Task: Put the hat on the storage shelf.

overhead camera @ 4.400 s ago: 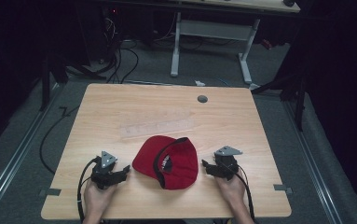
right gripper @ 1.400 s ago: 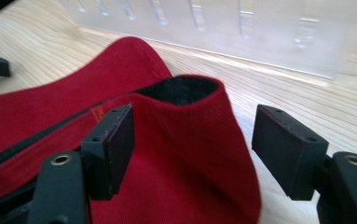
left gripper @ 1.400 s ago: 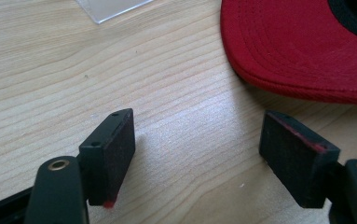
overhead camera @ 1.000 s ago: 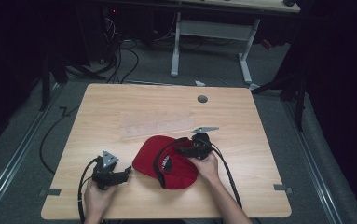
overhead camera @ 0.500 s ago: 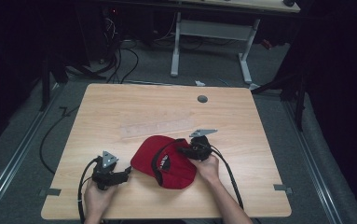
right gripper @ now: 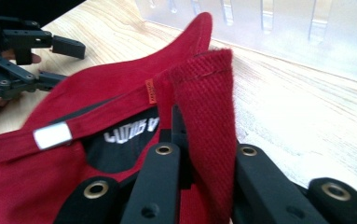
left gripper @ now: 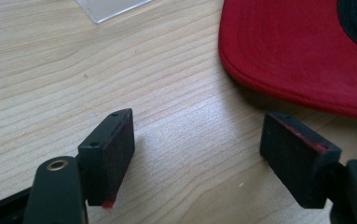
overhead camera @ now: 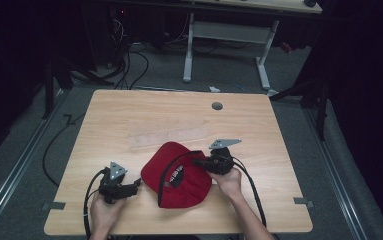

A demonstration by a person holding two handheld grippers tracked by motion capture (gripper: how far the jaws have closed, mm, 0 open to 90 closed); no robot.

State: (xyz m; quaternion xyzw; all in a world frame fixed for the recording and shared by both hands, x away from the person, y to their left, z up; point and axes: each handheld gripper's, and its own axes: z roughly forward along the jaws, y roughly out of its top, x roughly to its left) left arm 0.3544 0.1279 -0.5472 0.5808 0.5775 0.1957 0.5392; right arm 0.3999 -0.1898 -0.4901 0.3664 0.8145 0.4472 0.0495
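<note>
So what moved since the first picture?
The right claw came in from the table's right side to the red cloth cap; its jaws have just been closing and now pinch the cap's edge. The left claw stayed open in its place on the wooden table.

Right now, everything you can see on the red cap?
The cap is red woven cloth with a black lining, white lettering inside and a red back strap bearing a small white tab. It lies upturned on the table, near the front edge, brim toward the left tool, which stands open and apart from it. The right tool has just closed and is shut on a fold of the cap's edge, lifting it.
</note>
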